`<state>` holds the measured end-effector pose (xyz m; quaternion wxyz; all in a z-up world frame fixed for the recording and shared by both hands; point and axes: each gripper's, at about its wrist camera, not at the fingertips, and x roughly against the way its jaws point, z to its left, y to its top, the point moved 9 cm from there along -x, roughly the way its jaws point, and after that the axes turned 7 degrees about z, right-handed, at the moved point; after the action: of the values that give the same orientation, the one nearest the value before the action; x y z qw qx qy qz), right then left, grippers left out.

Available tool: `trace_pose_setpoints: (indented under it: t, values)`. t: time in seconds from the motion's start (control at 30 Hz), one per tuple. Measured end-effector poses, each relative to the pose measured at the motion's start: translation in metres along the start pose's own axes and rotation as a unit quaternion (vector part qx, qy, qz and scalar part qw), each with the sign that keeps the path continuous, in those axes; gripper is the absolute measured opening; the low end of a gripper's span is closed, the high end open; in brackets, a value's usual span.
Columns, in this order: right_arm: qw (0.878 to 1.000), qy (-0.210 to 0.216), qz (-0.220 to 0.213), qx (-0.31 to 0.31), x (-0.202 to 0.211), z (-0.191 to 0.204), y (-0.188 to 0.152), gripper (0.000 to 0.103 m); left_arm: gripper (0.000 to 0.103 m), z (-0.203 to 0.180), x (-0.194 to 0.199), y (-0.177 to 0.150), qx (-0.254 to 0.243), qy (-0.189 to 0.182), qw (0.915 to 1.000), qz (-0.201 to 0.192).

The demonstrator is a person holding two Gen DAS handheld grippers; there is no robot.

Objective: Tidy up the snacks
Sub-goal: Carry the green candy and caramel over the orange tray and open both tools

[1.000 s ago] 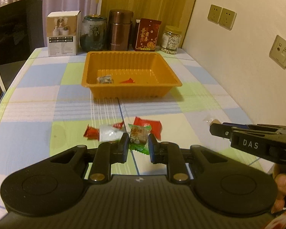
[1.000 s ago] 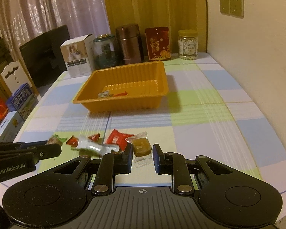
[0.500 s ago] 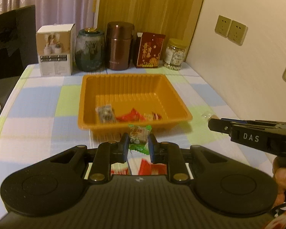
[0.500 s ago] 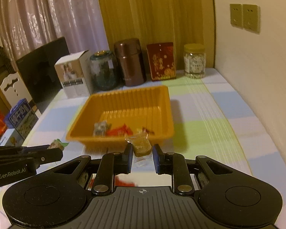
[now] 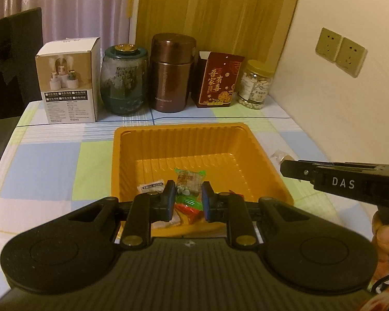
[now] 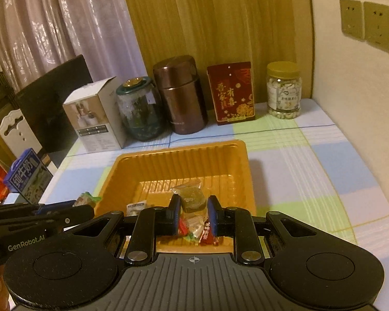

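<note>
My left gripper is shut on a green-wrapped snack and hangs over the near part of the orange tray. My right gripper is shut on a brown candy in a clear wrapper, also above the tray, beside the left one. On the tray floor lie a white-wrapped snack and red-wrapped snacks. The right gripper shows side-on at the right of the left wrist view. At the left of the right wrist view the left gripper carries its green snack.
Along the table's back edge stand a white box, a glass jar, a brown canister, a red box and a jar of nuts. A wall with sockets borders the right side. A dark chair stands at the left.
Both grippers have carried their snacks forward from above the loose wrappers on the tablecloth to over the tray. The tray now looks much closer. The loose wrappers have dropped out of view.
</note>
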<state>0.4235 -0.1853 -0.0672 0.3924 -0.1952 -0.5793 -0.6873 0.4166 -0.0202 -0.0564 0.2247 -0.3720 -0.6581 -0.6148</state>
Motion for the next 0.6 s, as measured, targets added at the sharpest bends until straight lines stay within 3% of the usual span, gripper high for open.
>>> trace_pose_setpoints:
  t: [0.17, 0.3, 0.6]
  values:
    - [1.0, -0.002, 0.011, -0.01, -0.02, -0.008, -0.001, 0.023, 0.019, 0.004, -0.021, 0.003, -0.001, -0.001, 0.9999, 0.01]
    - [1.0, -0.004, 0.019, -0.019, -0.03, -0.015, -0.004, 0.023, 0.03, 0.007, -0.034, 0.009, 0.0, 0.008, 0.9999, 0.007]
    - [0.999, -0.004, 0.025, -0.033, -0.038, -0.027, -0.008, 0.023, 0.032, 0.02, -0.031, 0.002, 0.014, 0.013, 0.9998, 0.009]
